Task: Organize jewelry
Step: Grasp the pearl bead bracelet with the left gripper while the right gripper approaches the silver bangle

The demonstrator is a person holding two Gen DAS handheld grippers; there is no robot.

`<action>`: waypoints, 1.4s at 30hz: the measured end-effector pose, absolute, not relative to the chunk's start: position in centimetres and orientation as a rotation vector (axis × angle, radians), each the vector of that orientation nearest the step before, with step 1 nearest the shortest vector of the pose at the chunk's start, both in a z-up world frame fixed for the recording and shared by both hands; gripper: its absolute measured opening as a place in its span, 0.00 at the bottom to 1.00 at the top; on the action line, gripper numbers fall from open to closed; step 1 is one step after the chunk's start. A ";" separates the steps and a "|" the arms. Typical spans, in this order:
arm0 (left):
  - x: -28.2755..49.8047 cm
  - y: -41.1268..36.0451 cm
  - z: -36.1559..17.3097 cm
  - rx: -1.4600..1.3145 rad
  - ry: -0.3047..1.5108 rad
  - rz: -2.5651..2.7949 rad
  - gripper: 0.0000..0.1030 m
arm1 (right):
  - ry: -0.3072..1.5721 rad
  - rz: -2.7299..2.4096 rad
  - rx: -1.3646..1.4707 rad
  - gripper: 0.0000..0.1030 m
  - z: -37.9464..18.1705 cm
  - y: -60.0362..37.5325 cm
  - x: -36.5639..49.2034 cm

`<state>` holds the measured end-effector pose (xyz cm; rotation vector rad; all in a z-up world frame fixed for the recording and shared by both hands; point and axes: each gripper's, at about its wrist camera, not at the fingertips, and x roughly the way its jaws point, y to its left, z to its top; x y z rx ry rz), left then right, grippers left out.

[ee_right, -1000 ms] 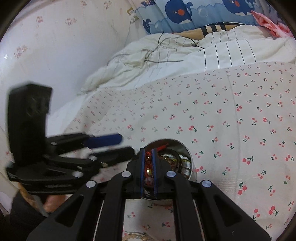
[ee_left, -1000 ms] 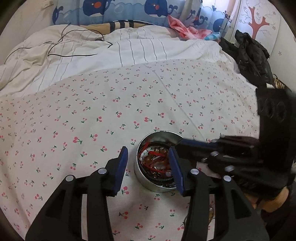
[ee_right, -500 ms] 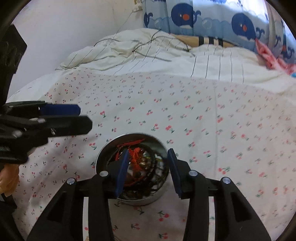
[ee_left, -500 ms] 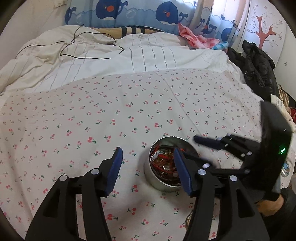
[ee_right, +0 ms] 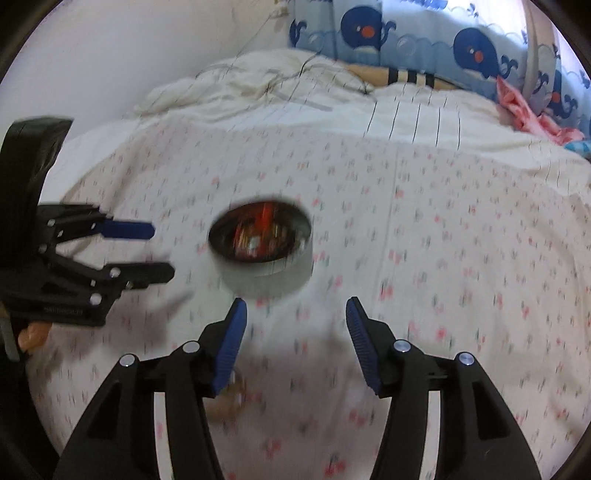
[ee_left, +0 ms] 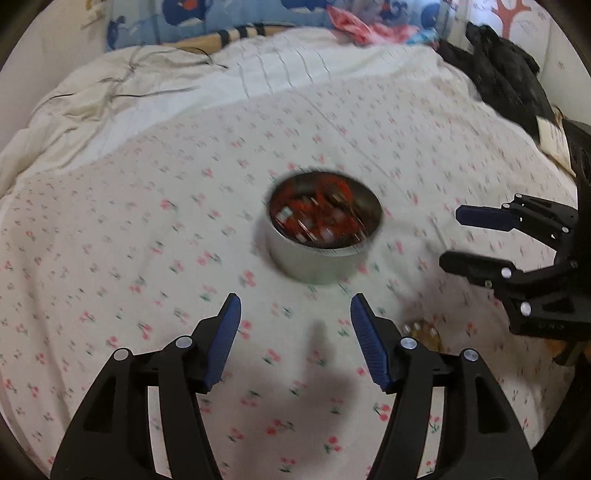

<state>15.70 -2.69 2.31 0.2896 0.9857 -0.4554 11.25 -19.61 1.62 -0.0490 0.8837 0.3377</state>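
Note:
A round metal tin (ee_left: 320,266) holding red cords and beads (ee_left: 325,214) stands on the cherry-print sheet (ee_left: 147,258). My left gripper (ee_left: 294,301) hangs just short of the tin on the near side. Its jaws are opening and nothing is between them. My right gripper (ee_right: 295,302) is also back from the tin (ee_right: 269,276), with its jaws opening on nothing. Each gripper shows in the other's view, the right one (ee_left: 450,237) to the tin's right and the left one (ee_right: 162,252) to its left. A beaded bracelet (ee_left: 421,330) lies on the sheet by my left gripper's right finger.
A rumpled white duvet (ee_left: 258,62) with a thin black cable (ee_left: 155,94) covers the far half of the bed. Whale-print pillows (ee_right: 424,40) line the headboard. A black jacket (ee_left: 498,77) and a pink cloth (ee_left: 351,26) lie at the far right.
Both grippers have drawn back from the tin toward the near side. The right gripper, shut inside the tin a second ago, has opened; the left has opened wider.

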 end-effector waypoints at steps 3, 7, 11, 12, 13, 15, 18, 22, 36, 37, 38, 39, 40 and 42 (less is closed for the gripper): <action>15.0 -4.0 1.7 0.364 0.971 -0.464 0.57 | 0.908 0.328 -0.098 0.55 1.0 -19.2 10.8; 14.3 -5.1 1.1 0.422 0.965 -0.468 0.57 | 0.934 0.358 -0.150 0.56 0.3 -18.3 10.8; 14.1 -5.3 0.9 0.450 0.959 -0.459 0.58 | 0.968 0.369 -0.210 0.56 -0.9 -17.5 10.8; 14.1 -5.4 1.0 0.457 0.956 -0.454 0.59 | 0.973 0.364 -0.222 0.56 -1.2 -17.3 10.8; 14.1 -5.3 0.9 0.463 0.954 -0.447 0.61 | 0.977 0.359 -0.231 0.56 -1.4 -17.3 10.8; 14.3 -5.3 1.0 0.467 0.953 -0.431 0.63 | 0.986 0.342 -0.258 0.56 -1.9 -17.3 10.9; 14.7 -4.8 1.1 0.449 0.966 -0.416 0.64 | 1.006 0.326 -0.269 0.56 -2.4 -17.7 11.1; 15.2 -4.3 1.0 0.437 0.976 -0.397 0.65 | 1.006 0.338 -0.249 0.57 -2.4 -17.9 11.1; 15.5 -4.0 1.3 0.418 0.978 -0.387 0.66 | 0.961 0.416 -0.264 0.56 -1.8 -16.3 10.9; 15.5 -4.0 1.3 0.417 0.978 -0.387 0.66 | 0.963 0.414 -0.270 0.56 -1.9 -16.2 10.9; 15.5 -3.9 1.3 0.416 0.978 -0.384 0.66 | 0.973 0.405 -0.288 0.56 -2.3 -16.0 11.0; 15.6 -3.9 1.3 0.416 0.979 -0.383 0.66 | 0.975 0.401 -0.301 0.56 -2.5 -15.8 10.9; 15.6 -3.9 1.3 0.416 0.980 -0.383 0.66 | 0.970 0.387 -0.319 0.58 -2.7 -15.6 11.0; 15.5 -4.0 1.3 0.417 0.981 -0.383 0.66 | 0.954 0.360 -0.361 0.59 -2.8 -15.1 11.0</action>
